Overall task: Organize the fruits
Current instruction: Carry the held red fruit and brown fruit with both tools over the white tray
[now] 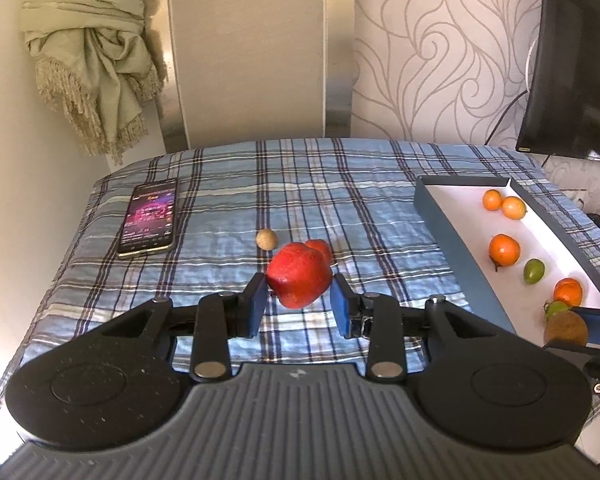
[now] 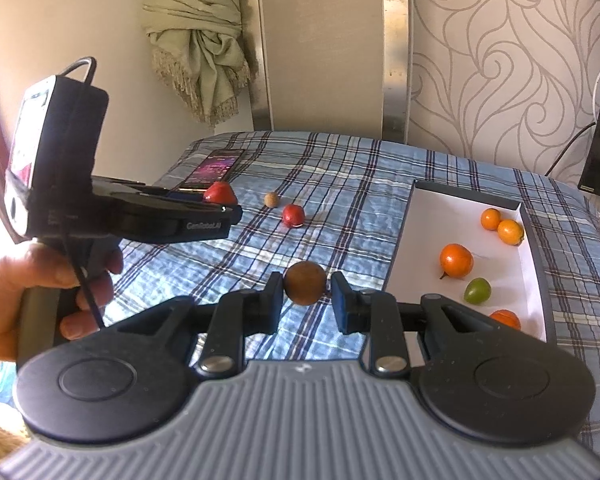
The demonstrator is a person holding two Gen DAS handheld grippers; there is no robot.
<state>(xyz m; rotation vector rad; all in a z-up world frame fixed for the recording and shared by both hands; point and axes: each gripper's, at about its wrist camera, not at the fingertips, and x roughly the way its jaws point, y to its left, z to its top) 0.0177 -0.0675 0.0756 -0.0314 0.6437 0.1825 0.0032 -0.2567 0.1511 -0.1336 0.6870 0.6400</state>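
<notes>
Item: fruit sort, mid-carry.

Step in hand (judged): both grippers carry fruit twd the tray (image 2: 534,240). To do well: bring each over the white floor, lower clear of the wall, let go in a bare spot away from fruit already there; keep squeeze light, esp. on the soft-looking red one.

- Left gripper (image 1: 299,294): fingers (image 1: 256,300) spread abt one fruit-width, pinching a red fruit (image 1: 300,274); appears lifted off the plaid cloth (image 1: 220,208), left of tray.
- Right gripper (image 2: 306,294): fingers (image 2: 274,296) narrower, around a brown round fruit (image 2: 305,288). Left pad touches; small gap shows at right pad, so full clamp can't be confirmed. Sits just left of tray's near edge.
- In tray: 4 orange fruits, e.g. (image 2: 456,260); green fruit (image 2: 477,291). A 2nd green one shows in left view (image 1: 556,307).
- Loose on cloth: small red fruit (image 2: 293,216), tan nut-like ball (image 2: 271,199).
- Non-task: phone (image 1: 150,220), screen lit, far left of surface. Avoid.
</notes>
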